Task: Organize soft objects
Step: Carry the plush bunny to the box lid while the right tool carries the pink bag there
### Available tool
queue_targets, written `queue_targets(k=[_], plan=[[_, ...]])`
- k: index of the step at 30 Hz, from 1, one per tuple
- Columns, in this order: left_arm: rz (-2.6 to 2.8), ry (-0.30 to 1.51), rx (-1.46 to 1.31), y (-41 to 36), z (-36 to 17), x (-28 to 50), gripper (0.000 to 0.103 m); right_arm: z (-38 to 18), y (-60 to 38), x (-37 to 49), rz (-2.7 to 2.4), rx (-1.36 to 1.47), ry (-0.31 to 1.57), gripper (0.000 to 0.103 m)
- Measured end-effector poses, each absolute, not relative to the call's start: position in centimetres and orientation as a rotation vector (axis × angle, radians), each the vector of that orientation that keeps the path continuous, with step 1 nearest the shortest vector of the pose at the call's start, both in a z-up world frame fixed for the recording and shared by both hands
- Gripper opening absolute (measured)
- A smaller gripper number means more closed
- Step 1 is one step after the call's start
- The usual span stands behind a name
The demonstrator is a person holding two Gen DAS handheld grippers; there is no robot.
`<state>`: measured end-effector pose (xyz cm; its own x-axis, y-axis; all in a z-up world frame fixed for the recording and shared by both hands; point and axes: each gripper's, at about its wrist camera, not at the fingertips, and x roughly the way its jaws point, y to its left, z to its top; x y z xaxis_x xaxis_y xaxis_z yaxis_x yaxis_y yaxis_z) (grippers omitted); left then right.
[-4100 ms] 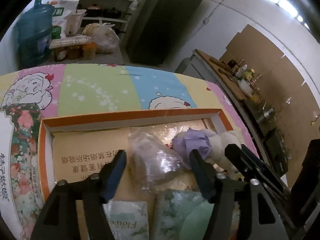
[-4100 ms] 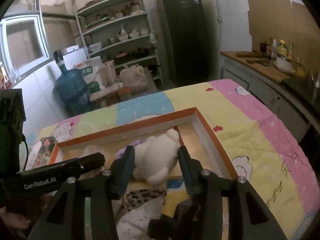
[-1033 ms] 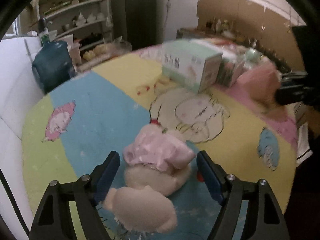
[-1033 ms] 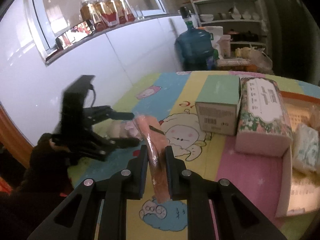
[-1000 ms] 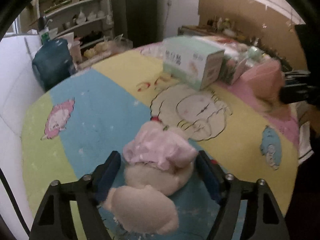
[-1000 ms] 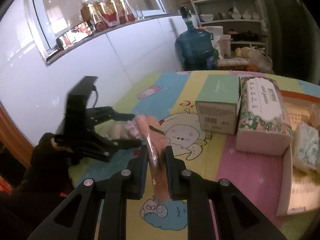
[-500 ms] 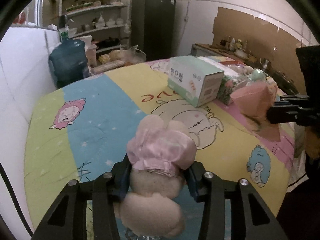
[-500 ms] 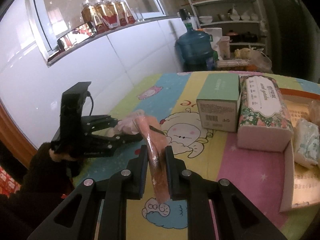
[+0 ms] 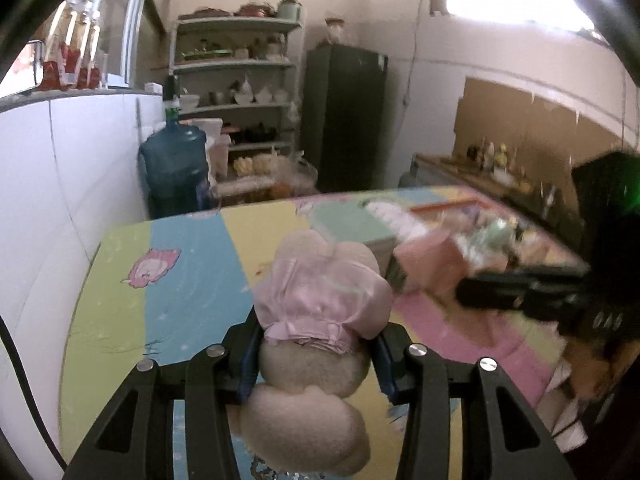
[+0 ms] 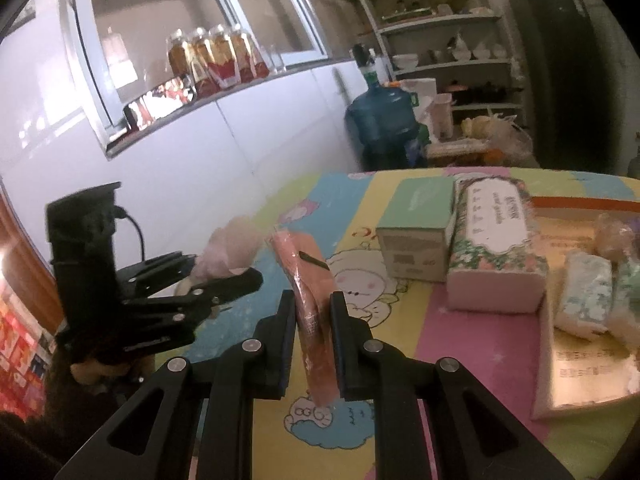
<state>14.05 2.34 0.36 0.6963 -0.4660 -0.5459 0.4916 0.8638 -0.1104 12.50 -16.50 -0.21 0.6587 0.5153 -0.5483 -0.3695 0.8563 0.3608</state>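
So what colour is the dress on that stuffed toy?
Pale pink, on a cream plush toy gripped by the left gripper; clearest in the left wrist view.

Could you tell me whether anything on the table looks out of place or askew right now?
Nothing looks spilled or damaged. The green box and floral tissue pack sit outside the orange-rimmed tray, which holds small packets. The plush toy and orange pack are held in the jaws.

Readable text: none legible. Floral tissue pack (image 10: 496,236), white top label: printed lines, too blurred to read. Green carton (image 10: 414,228), near face: barcode-like print, unreadable. Orange-rimmed tray (image 10: 580,364), near right: dark characters on its liner, indistinct.
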Motion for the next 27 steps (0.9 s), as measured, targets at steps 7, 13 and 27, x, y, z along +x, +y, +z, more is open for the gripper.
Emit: queue_targets(k=[7, 13, 27], plan=[[-0.497, 0.554, -0.024, -1.2, 2.4, 12.8, 0.047, 1.2, -20.2, 11.0, 0.454, 0.271, 0.629, 0.017], [-0.496, 0.519, -0.065, -4.8, 3.7, 12.3, 0.047, 2.4, -24.1, 9.8, 0.395, 0.307, 0.573, 0.017], [-0.498, 0.493, -0.084, -12.1, 5.1, 13.2, 0.047, 4.1, -31.6, 7.9, 0.300, 0.353, 0.490, 0.017]])
